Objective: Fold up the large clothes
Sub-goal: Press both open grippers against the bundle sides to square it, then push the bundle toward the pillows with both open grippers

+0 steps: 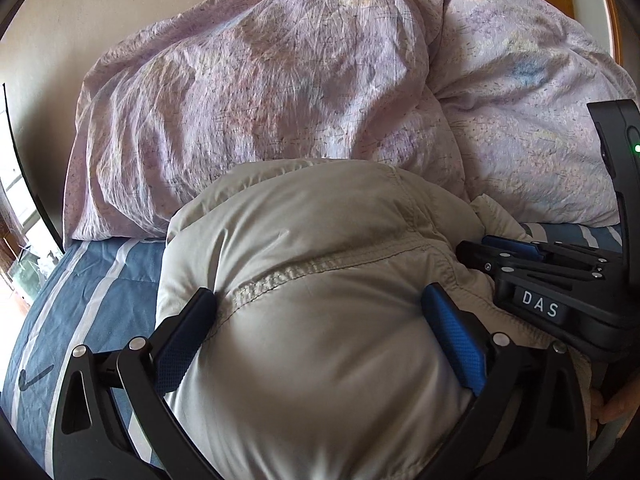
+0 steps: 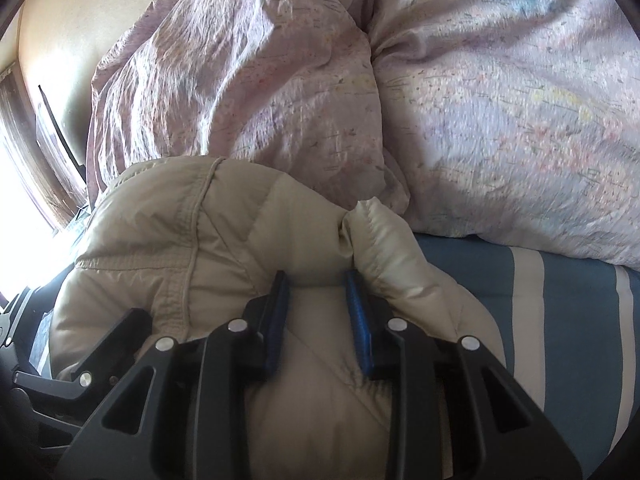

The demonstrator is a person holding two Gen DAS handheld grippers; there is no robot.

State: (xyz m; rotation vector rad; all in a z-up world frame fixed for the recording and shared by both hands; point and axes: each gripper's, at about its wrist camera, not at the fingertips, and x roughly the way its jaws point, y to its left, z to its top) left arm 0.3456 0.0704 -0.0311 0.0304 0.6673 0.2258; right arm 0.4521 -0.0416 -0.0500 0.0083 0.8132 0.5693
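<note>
On the striped bed (image 1: 92,280), against lilac pillows (image 1: 260,100), the beige puffer jacket (image 1: 320,260) lies bundled. My left gripper (image 1: 320,320) straddles it wide open; my right gripper (image 2: 316,316) pinches a fold. Mid-fold, I judge; next I'd press it flat.

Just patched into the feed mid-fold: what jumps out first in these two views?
The puffy beige jacket bulges up in the foreground on the blue striped bedspread. Both grippers are on it: the left gripper spread wide around it, the right gripper narrower, fabric between its fingers. Behind rises a big rumpled pink floral duvet, against the wall.
</note>
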